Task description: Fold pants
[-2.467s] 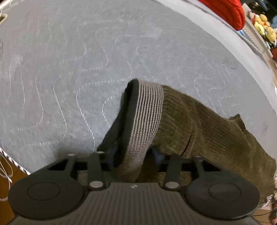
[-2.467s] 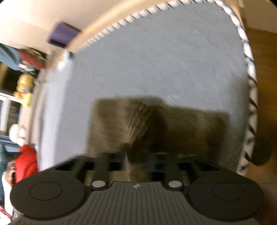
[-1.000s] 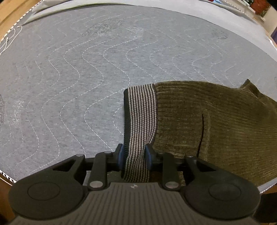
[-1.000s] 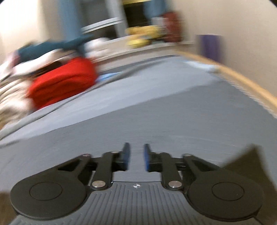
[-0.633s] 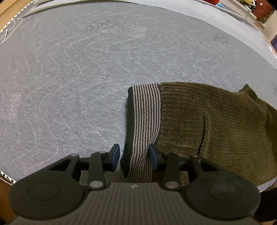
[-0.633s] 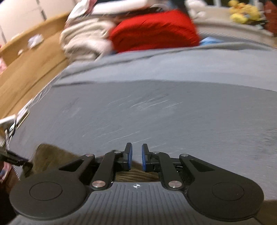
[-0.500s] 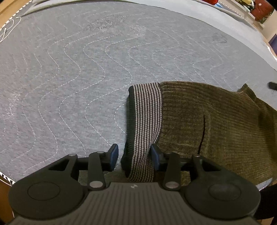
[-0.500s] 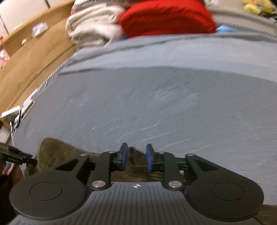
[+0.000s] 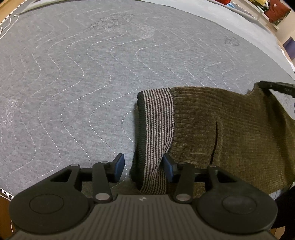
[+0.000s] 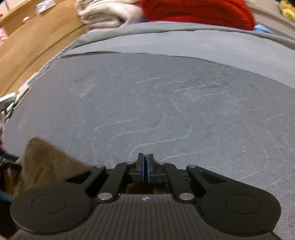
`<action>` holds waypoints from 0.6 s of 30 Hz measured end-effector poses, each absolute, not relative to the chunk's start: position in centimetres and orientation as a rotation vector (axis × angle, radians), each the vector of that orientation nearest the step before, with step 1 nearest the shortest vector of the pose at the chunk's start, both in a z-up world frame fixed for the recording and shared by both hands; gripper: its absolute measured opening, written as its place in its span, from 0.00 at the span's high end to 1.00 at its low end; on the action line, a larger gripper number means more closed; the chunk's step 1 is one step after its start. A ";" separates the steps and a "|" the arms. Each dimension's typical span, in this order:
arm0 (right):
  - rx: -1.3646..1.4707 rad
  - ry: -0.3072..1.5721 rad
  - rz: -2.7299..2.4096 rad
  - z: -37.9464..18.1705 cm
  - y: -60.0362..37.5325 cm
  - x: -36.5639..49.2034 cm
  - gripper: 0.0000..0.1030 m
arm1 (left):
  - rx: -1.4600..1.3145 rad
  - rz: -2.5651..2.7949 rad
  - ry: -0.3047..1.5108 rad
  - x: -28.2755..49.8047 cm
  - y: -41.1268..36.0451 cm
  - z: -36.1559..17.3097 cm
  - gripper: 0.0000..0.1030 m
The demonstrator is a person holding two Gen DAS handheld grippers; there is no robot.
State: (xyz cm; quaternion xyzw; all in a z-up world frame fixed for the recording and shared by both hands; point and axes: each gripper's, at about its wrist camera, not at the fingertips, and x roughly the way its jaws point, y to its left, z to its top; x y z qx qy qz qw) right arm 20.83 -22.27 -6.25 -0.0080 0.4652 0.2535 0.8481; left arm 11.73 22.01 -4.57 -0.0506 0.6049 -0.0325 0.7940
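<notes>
Olive-brown ribbed pants (image 9: 230,125) lie folded on the grey quilted bed cover (image 9: 73,83), with a grey-and-black striped waistband (image 9: 156,129) on their left end. My left gripper (image 9: 142,165) is open; the waistband runs loosely between its blue-padded fingers (image 9: 119,164). My right gripper (image 10: 145,168) is shut with nothing between its pads, low over the cover. The pants also show in the right wrist view (image 10: 46,162), at lower left and under the gripper body. The right gripper's tip shows in the left wrist view (image 9: 276,86) at the pants' far right corner.
A red folded garment (image 10: 199,11) and a cream one (image 10: 105,13) are stacked at the far side of the bed. A wooden bed frame (image 10: 33,42) runs along the left. The cover's near edge (image 9: 5,193) is close below the left gripper.
My left gripper opened and let go of the waistband, which now lies slack. My right gripper swung round over the cover and closed its fingers, empty.
</notes>
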 end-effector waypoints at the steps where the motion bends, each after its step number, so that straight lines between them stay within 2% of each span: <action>1: -0.037 0.994 0.530 -6.7 -22.0 20.9 0.97 | -0.107 -0.065 1.302 11.8 21.8 -4.5 0.50; 7: -0.110 0.974 0.413 -7.0 -21.5 20.8 0.96 | -0.057 -0.029 1.222 12.3 20.6 -2.6 0.49; 11: -0.015 0.921 0.315 -4.8 -25.4 20.8 0.92 | -0.014 -0.028 1.097 12.7 19.2 -0.5 0.49; 15: 0.063 0.867 0.302 -3.2 -30.0 19.7 0.92 | -0.072 -0.074 1.065 13.5 18.3 0.3 0.50; 18: 0.077 0.899 0.384 -3.2 -32.9 18.1 0.89 | -0.054 -0.117 1.076 13.9 16.6 0.2 0.50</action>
